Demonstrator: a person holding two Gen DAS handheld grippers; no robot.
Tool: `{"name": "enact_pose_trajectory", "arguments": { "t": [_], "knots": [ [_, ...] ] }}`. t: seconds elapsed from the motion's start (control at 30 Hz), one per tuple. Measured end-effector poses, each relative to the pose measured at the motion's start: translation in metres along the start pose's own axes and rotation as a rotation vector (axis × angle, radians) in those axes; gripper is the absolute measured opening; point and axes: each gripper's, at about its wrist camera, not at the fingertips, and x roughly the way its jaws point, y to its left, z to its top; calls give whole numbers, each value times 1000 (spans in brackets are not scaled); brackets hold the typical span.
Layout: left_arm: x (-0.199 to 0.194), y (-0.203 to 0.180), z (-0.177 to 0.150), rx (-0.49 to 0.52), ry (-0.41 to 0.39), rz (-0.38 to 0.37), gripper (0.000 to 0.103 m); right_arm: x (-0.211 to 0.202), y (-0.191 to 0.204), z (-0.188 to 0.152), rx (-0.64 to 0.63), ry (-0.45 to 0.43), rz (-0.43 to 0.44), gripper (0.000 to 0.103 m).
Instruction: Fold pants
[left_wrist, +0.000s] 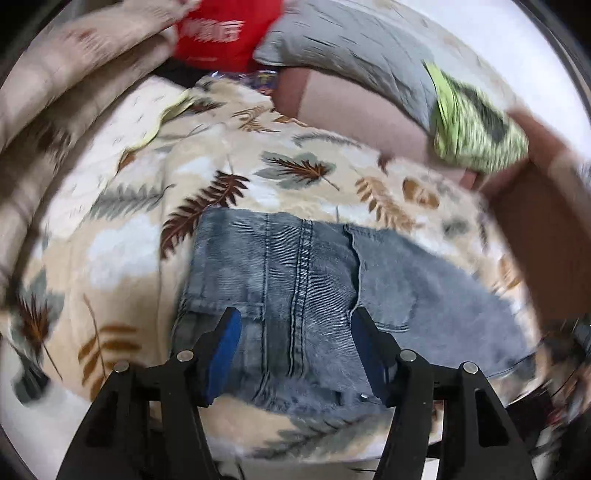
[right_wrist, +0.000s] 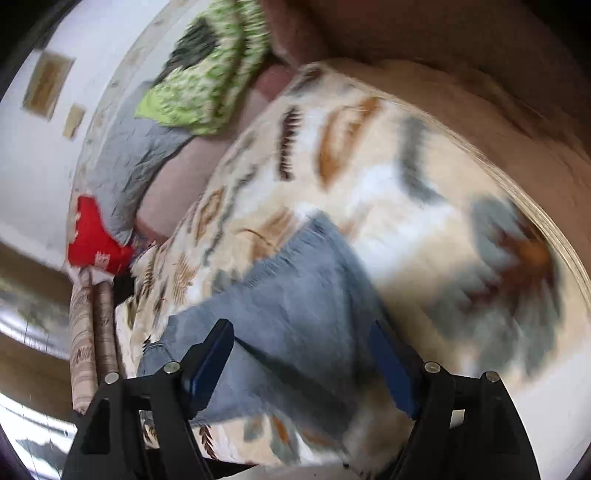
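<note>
Faded blue denim pants (left_wrist: 295, 280) lie folded into a compact block on a cream bedspread with a leaf print (left_wrist: 129, 229). In the left wrist view my left gripper (left_wrist: 295, 325) is open, its blue-padded fingers (left_wrist: 225, 347) hovering over the near edge of the pants, holding nothing. In the right wrist view the same pants (right_wrist: 295, 314) show blurred. My right gripper (right_wrist: 301, 339) is open and empty above them. Both views are motion-blurred.
A red bag with white lettering (left_wrist: 221, 33), a grey pillow (left_wrist: 351, 48) and a green patterned cloth (left_wrist: 476, 125) lie at the far side of the bed. A beige quilt (left_wrist: 66, 74) is heaped at the left. A brown bed frame (left_wrist: 546, 236) runs along the right.
</note>
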Motion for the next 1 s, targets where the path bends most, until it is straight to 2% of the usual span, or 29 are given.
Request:
{"name": "enact_pose_trajectory", "arguments": {
  "t": [0.07, 0.13, 0.2, 0.23, 0.3, 0.37, 0.43, 0.47, 0.53, 0.57, 0.6, 0.63, 0.67, 0.73, 0.77, 0.83, 0.9, 0.93, 0.97, 1.0],
  "knots": [
    [21, -9, -6, 67, 13, 97, 63, 29, 12, 19, -62, 46, -115, 78],
    [43, -6, -16, 103, 66, 164, 63, 59, 16, 25, -99, 133, -149, 64],
    [57, 3, -25, 93, 117, 188, 64, 90, 21, 23, -155, 224, -238, 27],
    [60, 7, -28, 81, 113, 180, 67, 91, 25, 24, -199, 218, -271, 19],
    [58, 10, -29, 84, 101, 174, 69, 83, 45, 28, -283, 179, -296, 17],
    [59, 11, -29, 92, 107, 173, 70, 67, 71, 34, -414, 76, -405, 17],
    [60, 12, -30, 99, 106, 178, 70, 60, 89, 43, -482, 19, -426, 17],
    [60, 12, -31, 98, 104, 181, 71, 60, 88, 49, -478, -2, -427, 19],
    [61, 11, -30, 98, 104, 184, 71, 81, 79, 54, -487, -32, -487, 34],
    [61, 10, -29, 99, 106, 185, 71, 99, 69, 52, -508, 24, -522, 55],
    [61, 10, -29, 101, 108, 186, 71, 110, 56, 49, -471, 90, -534, 59],
    [59, 8, -28, 101, 108, 186, 71, 107, 47, 44, -425, 90, -516, 59],
    [58, 8, -27, 100, 105, 185, 71, 96, 41, 41, -369, 52, -471, 59],
    [51, 6, -25, 96, 89, 189, 71, 68, 43, 34, -337, -32, -468, 59],
    [42, 4, -22, 89, 61, 185, 71, 49, 47, 28, -325, -82, -429, 61],
    [31, -2, -17, 78, 20, 156, 71, 27, 56, 13, -316, -99, -289, 69],
    [20, -10, -12, 61, -39, 126, 71, 24, 58, -3, -314, -57, -143, 82],
    [22, -13, -11, 62, -42, 140, 75, 30, 52, -9, -300, -24, -110, 86],
    [32, -14, -13, 66, -8, 198, 78, 47, 42, -16, -281, 44, -135, 89],
    [44, -12, -16, 66, 41, 255, 78, 70, 25, -21, -247, 150, -214, 85]
  ]
}}
